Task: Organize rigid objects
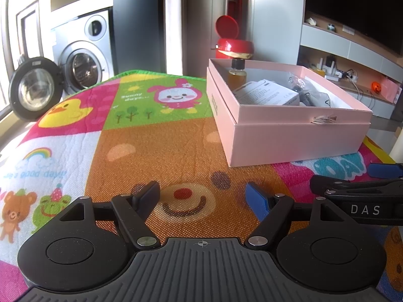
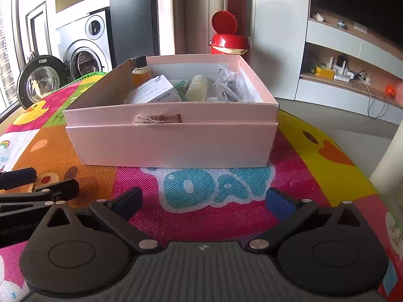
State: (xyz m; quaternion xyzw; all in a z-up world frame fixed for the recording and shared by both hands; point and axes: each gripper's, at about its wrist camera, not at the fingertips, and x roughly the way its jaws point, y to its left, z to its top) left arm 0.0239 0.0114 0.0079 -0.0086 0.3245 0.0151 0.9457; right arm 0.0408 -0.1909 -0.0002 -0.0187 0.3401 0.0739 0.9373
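Seemingly near done: the pink box (image 2: 171,136) on the mat (image 1: 156,151) holds a bottle (image 2: 141,71), carton (image 2: 153,91) and bags. Left claw (image 1: 204,197) and right claw (image 2: 204,200) gape, empty; nothing loose shows.

A pale pink rectangular cardboard box (image 2: 173,143) sits open and upright on the colourful cartoon-printed play mat (image 2: 214,201), nested in its own lid, a frayed string tag at its front wall. Inside, a small amber glass bottle with a black cap (image 2: 140,71) stands upright in the far left corner beside a white printed carton (image 2: 153,91). A cream bottle (image 2: 197,88) and clear plastic bags holding dark items (image 2: 228,86) lie to the right.
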